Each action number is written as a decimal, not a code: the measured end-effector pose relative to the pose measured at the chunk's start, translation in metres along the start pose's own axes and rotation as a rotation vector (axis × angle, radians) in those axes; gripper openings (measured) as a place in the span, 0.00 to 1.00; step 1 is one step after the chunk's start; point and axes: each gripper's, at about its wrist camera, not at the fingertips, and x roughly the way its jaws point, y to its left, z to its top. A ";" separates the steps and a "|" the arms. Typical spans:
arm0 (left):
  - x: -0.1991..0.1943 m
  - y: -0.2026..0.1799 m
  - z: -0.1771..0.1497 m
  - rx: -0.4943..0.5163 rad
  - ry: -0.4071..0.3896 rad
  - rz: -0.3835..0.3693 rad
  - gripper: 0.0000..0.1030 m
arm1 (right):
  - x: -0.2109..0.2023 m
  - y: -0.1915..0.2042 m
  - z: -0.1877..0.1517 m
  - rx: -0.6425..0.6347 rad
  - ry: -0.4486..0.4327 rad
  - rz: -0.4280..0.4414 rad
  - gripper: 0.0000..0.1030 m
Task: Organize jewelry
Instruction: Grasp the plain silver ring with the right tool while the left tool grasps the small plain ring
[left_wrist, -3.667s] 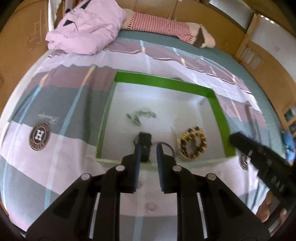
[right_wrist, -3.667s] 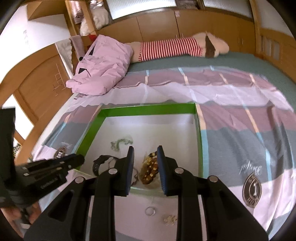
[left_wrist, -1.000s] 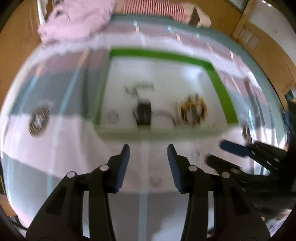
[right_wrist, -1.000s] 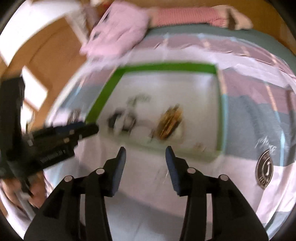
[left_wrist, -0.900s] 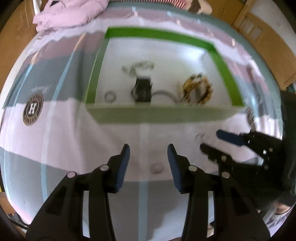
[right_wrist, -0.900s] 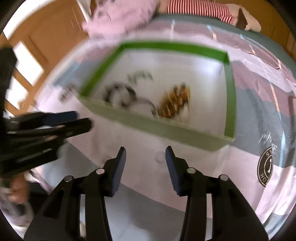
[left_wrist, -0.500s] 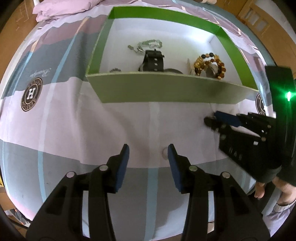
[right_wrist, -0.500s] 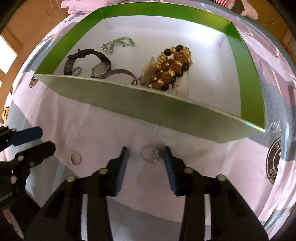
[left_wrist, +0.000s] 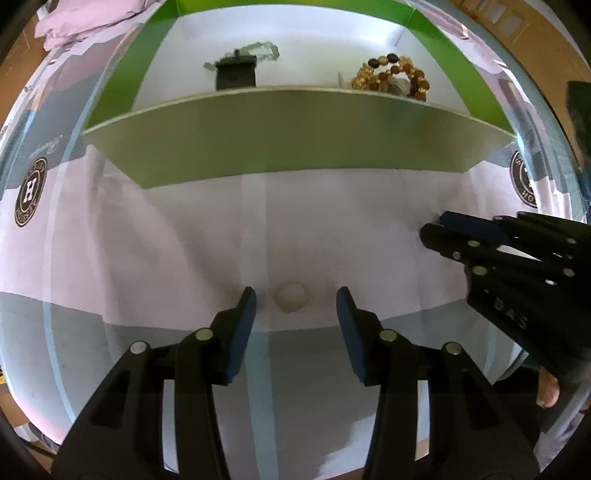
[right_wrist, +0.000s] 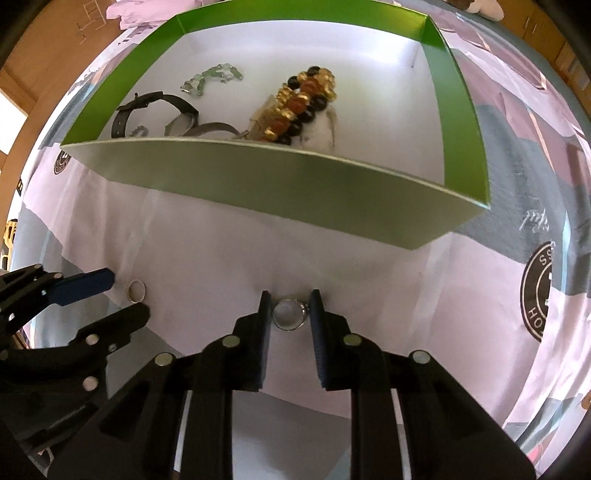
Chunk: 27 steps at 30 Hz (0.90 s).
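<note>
A green-walled white box (left_wrist: 295, 140) (right_wrist: 280, 192) lies on the bedsheet and holds a black watch (right_wrist: 155, 107), a bead bracelet (right_wrist: 303, 99) (left_wrist: 391, 77) and a pale chain (right_wrist: 212, 79). My left gripper (left_wrist: 293, 299) is open, its fingers astride a ring (left_wrist: 290, 297) lying on the sheet. My right gripper (right_wrist: 290, 306) has closed round a silver ring (right_wrist: 288, 314), its pads touching both sides. The left gripper (right_wrist: 122, 295) also shows at the left of the right wrist view, beside its gold ring (right_wrist: 136, 290). The right gripper (left_wrist: 439, 229) shows at the right of the left wrist view.
The box's near wall (right_wrist: 258, 177) stands just beyond both grippers. The striped sheet carries round logos (left_wrist: 31, 192) (right_wrist: 543, 291). A pink garment (left_wrist: 92, 14) lies at the far left of the bed.
Both grippers have dropped low to the sheet in front of the box. The right gripper has narrowed onto the silver ring. The left gripper, still open, now straddles its ring.
</note>
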 end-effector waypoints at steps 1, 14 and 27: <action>0.003 -0.002 0.001 0.003 0.001 0.013 0.44 | 0.000 -0.001 0.000 0.000 0.001 -0.001 0.20; 0.007 -0.012 0.007 0.022 -0.024 0.058 0.18 | 0.014 0.013 0.002 0.002 0.006 -0.003 0.21; 0.003 -0.004 0.005 0.019 -0.008 0.050 0.21 | 0.010 0.023 -0.001 -0.035 0.012 0.001 0.41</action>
